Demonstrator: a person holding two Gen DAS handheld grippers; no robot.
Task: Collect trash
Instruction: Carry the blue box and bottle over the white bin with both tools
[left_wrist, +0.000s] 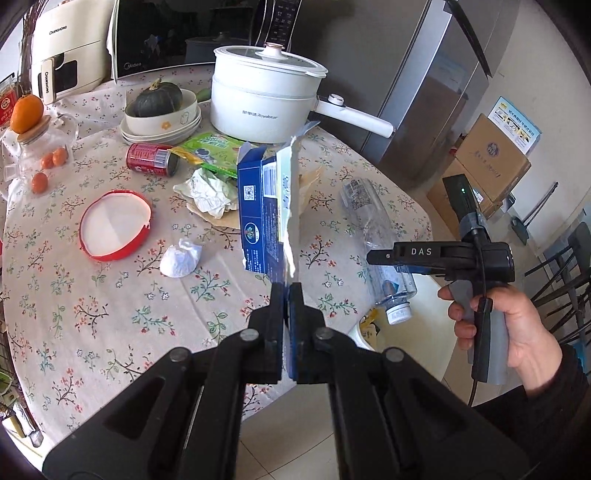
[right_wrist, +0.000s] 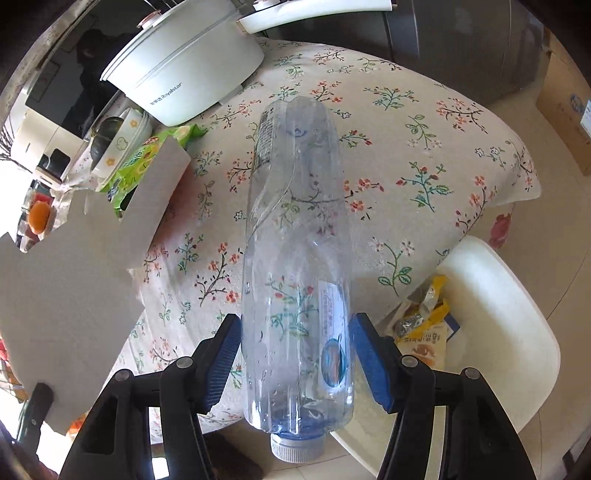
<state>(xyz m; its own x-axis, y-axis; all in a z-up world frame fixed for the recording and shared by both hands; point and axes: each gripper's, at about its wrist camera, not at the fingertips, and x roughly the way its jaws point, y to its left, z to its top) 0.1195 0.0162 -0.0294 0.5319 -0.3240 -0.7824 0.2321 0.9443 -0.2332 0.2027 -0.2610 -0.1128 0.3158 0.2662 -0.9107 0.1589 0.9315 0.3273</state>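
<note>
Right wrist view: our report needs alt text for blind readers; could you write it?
The right claw, pads spread, straddles a clear crushed plastic bottle with a white cap, lying on the floral tablecloth. A grey torn cardboard sheet crosses the left; a white electric cooking pot stands behind.

- Right gripper (right_wrist: 295, 354): blue-padded fingers (right_wrist: 369, 362) open, straddling a clear plastic bottle (right_wrist: 295, 258); contact cannot be confirmed.
- Bottle lies on the floral tablecloth (right_wrist: 424, 147), white cap (right_wrist: 297, 447) nearest the camera, overhanging the edge.
- Grey cardboard (right_wrist: 74, 288) at left.
- White pot (right_wrist: 184, 70) behind.
- White chair (right_wrist: 498, 302), wrappers (right_wrist: 424, 325) on its seat.
</note>
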